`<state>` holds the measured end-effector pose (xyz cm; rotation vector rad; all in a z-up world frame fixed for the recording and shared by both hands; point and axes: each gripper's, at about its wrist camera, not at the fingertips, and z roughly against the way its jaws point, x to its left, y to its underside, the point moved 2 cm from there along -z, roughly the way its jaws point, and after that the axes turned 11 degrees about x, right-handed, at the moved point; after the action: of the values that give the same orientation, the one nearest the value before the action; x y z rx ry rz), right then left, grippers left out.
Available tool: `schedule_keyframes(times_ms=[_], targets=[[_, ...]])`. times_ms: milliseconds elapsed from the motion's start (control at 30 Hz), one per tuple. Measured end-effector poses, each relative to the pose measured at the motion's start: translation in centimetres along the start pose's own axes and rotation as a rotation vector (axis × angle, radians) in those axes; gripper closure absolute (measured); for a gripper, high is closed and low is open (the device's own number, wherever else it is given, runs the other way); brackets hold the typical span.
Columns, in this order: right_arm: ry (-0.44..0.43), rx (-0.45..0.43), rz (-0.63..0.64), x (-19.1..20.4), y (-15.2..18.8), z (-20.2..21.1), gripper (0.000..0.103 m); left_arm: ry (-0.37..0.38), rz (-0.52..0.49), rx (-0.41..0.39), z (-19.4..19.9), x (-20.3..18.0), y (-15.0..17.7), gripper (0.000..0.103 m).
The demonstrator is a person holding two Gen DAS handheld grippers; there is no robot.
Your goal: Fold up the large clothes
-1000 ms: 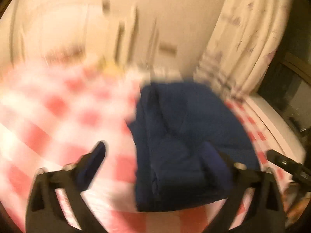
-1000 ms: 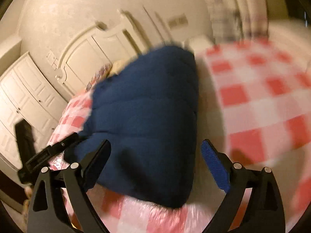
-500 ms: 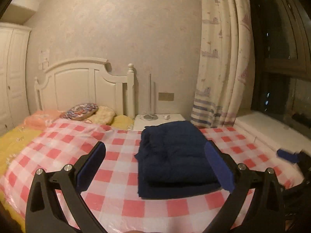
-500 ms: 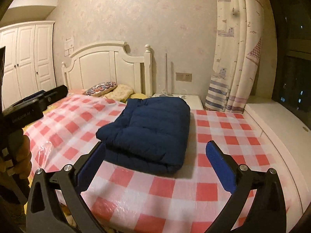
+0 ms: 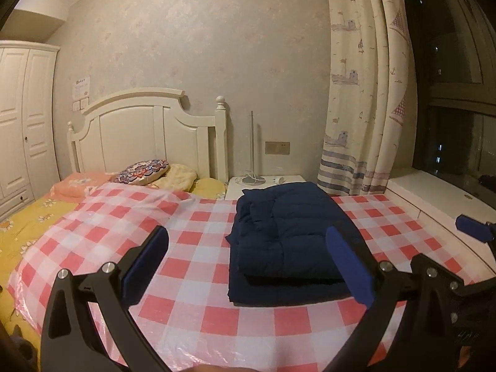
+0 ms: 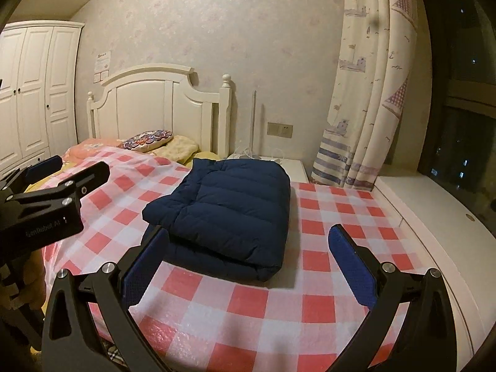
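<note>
A dark blue quilted jacket [image 5: 288, 232] lies folded into a thick rectangular bundle on the bed [image 5: 102, 235], resting on a red-and-white checked plastic sheet [image 5: 198, 257] that covers most of the mattress. In the left wrist view the bundle sits in the centre-right of the frame, its layers stacked with the lower one jutting out at the near edge. In the right wrist view the same bundle [image 6: 229, 214] sits in the middle of the frame, rounded along its right side.

Neither tool touches it. The left hand-held gripper [image 5: 248, 257] fills the bottom of its own frame with its blue-padded jaws spread wide and nothing between them but open air above the sheet; it also shows at the left edge of the right wrist view [image 6: 52, 186]. The right hand-held gripper [image 6: 248, 257] likewise stands fully spread, holding nothing, and one of its blue pads [image 5: 471, 228] peeks in at the right edge of the left wrist view.

Farther back, a patterned cushion [image 5: 142, 172] and a pale yellow pillow [image 5: 179, 176] lie against the white headboard [image 5: 145, 133]. A white nightstand [image 5: 266, 183] stands beside the bed, below a wall socket plate [image 5: 277, 148]. A printed curtain [image 5: 362, 93] hangs in the upper right, next to a dark window [image 5: 458, 108], and a white wardrobe [image 5: 21, 117] occupies the left edge.
</note>
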<state>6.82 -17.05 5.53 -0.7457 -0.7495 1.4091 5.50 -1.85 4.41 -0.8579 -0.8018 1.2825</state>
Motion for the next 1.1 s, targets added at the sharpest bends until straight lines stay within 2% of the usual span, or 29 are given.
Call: schedule_keyframes(times_ms=[267,1100], targets=[[0.004,0.012,0.011,0.2,0.24,-0.27,0.004,-0.011,-0.038,0.004,0.13,-0.8,0.16,0.002],[-0.001,0.017,0.016,0.65,0.3,-0.43,0.004,-0.026,-0.025,0.009,-0.05,-0.1,0.27,0.002]])
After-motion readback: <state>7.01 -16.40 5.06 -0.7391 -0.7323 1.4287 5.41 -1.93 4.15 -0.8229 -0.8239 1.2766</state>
